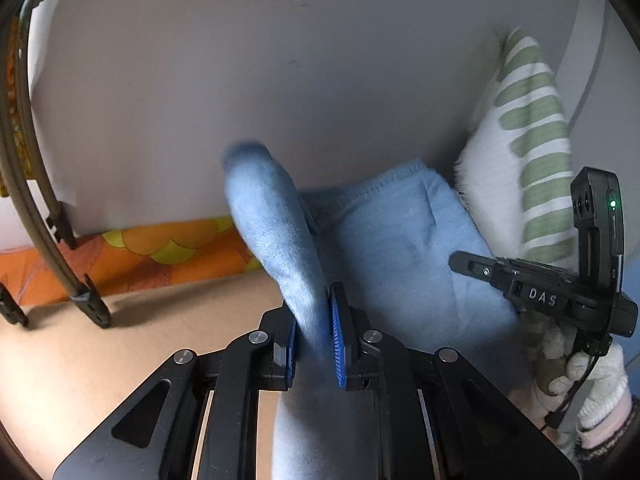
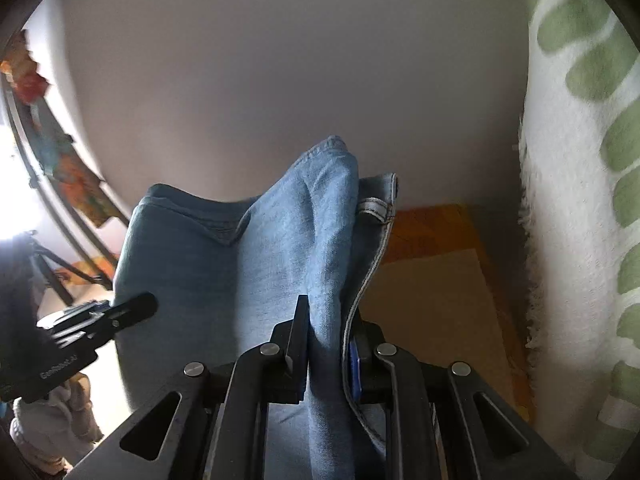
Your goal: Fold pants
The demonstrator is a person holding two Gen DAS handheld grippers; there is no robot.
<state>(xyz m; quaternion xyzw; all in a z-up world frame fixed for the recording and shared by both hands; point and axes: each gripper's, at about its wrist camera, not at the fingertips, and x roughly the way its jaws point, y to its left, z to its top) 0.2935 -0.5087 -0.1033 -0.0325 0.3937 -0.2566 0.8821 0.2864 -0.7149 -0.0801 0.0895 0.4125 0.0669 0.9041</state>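
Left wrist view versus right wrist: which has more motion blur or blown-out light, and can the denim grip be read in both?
Left wrist view: the pants are smeared where they rise from the left gripper, though the grip reads clearly; fisheye bends the chair legs. Right wrist view: sharper stitching at the right gripper, but a blown-out window patch at the left edge.

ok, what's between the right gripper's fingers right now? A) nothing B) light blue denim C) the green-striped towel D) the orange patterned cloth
B: in the right wrist view the right gripper is clamped on a bunched fold of the light blue denim pants; the green-striped towel hangs apart at the right.
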